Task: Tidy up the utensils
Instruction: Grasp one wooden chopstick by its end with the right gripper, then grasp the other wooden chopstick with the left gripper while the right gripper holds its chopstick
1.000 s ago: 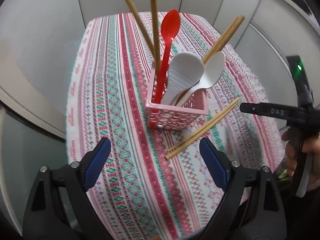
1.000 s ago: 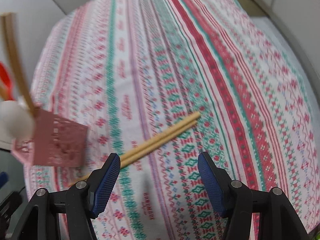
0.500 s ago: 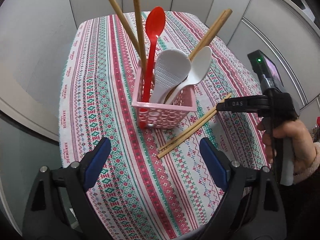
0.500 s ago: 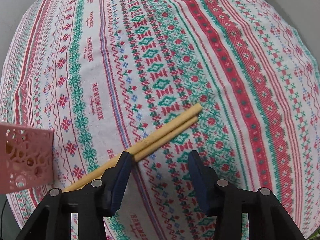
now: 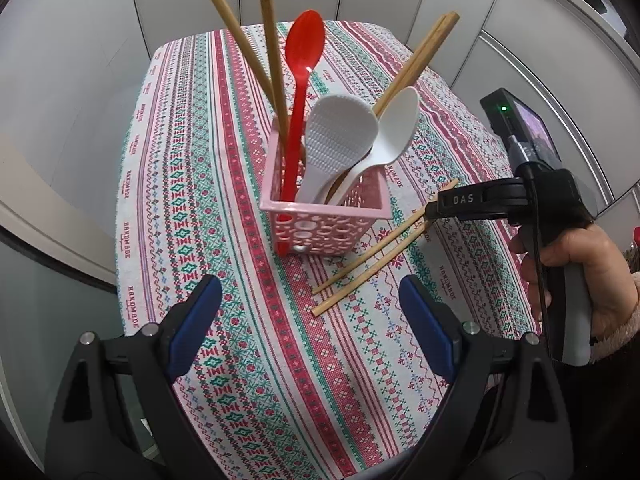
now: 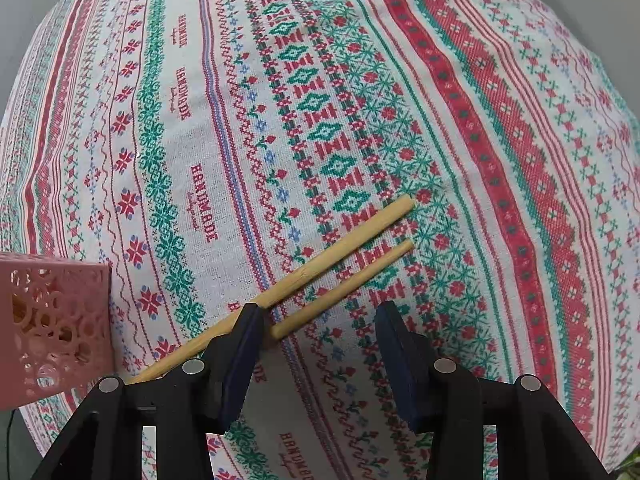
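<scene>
Hovering wide open over the near edge of the tablecloth (image 5: 248,360), the left gripper (image 5: 310,322) is holding nothing and is simply facing the pink basket (image 5: 324,224), which is standing on the cloth with a red spoon (image 5: 298,120), a white rice paddle (image 5: 340,144), a white spoon (image 5: 394,128) and several chopsticks already leaning in it. Moving rightward, the two loose chopsticks (image 5: 376,252) are lying flat on the cloth just beside the basket, no longer parallel but spreading apart toward their near ends. Further right, the right gripper (image 6: 320,320) is pointing down over them with its jaws closing, and here the trouble is looking likely: in the right wrist view one finger (image 6: 248,332) is sitting on top of the upper chopstick (image 6: 340,248), while only the lower chopstick (image 6: 348,284) is reaching into the gap between the jaws. If the jaws are closing from this position, I judge they are catching one stick at most and pushing the other aside or pinning it against the cloth. The sticks are thin, round and smooth, so they are probably rolling or pivoting under a sideways nudge, and a grip near one end is leaving the long free end to swing. A swinging end is risking a knock against the light basket, which could be tipping with its tall load. The soft cloth could also be bunching between the pads.
</scene>
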Motion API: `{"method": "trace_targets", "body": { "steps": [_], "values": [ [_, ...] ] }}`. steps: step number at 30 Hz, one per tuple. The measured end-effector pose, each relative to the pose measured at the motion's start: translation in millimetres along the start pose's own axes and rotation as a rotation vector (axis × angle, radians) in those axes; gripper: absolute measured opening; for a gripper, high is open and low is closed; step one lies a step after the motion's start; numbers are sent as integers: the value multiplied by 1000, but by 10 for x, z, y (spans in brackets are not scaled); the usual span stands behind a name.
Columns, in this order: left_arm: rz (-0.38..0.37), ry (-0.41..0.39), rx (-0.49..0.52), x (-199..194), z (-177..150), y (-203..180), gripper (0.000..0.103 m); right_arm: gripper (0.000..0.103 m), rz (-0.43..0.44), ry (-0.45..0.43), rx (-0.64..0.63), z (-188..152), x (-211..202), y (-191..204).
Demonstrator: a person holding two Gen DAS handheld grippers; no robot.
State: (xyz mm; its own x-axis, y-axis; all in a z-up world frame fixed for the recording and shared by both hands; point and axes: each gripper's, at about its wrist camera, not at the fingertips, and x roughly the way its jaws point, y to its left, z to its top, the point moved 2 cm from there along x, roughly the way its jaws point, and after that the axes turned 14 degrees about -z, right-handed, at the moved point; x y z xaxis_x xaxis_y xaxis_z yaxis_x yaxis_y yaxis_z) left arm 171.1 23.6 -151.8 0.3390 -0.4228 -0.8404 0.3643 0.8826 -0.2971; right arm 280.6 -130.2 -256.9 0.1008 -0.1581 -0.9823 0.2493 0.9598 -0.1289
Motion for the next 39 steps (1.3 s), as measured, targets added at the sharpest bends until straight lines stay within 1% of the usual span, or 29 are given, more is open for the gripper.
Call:
{"method": "trace_targets", "body": {
  "steps": [2,6,8,9,11,12,15,19,21,22,24,27,30,33,35,37,39],
  "values": [
    [-1,6,10,12,-4,-15,90,43,-13,-11,-33,-4,-24,66],
    [4,20,25,29,-26,-23,90,42,-29,-7,-93,-43,-32,142],
    [6,23,27,31,-32,-13,90,42,-29,7,-106,-101,-18,80],
    [7,24,27,32,-31,-10,90,40,-33,12,-113,-105,16,35],
    [5,22,31,28,-24,-21,90,30,-55,10,-140,-128,25,-13],
    [4,20,34,30,-23,-24,90,27,-57,10,-147,-138,30,-34],
    [-4,22,53,41,-20,-76,90,23,-54,11,-153,-178,39,-97],
    [-10,34,85,85,-31,-168,90,21,-67,12,-168,-209,23,-79],
    [-12,36,96,102,-37,-207,90,17,-75,11,-179,-223,8,-107],
    [-15,38,105,109,-41,-228,90,16,-70,12,-176,-241,37,-244],
    [-20,41,122,123,-43,-272,90,11,-57,14,-166,-258,60,-321],
    [-35,41,150,134,-50,-340,90,7,-17,15,-135,-286,82,-492],
    [-56,39,178,151,-56,-432,90,4,19,18,-99,-277,125,-798],
    [-88,45,203,197,-53,-561,89,4,10,-9,-82,-275,87,-1103],
    [-109,51,224,252,-49,-676,89,4,22,-24,-59,-285,50,-1314],
    [-114,63,255,317,-43,-802,88,4,36,-35,-38,-300,17,-1521],
    [-116,83,298,427,-30,-968,84,4,46,-45,-26,-316,-20,-1676]
  ]
}}
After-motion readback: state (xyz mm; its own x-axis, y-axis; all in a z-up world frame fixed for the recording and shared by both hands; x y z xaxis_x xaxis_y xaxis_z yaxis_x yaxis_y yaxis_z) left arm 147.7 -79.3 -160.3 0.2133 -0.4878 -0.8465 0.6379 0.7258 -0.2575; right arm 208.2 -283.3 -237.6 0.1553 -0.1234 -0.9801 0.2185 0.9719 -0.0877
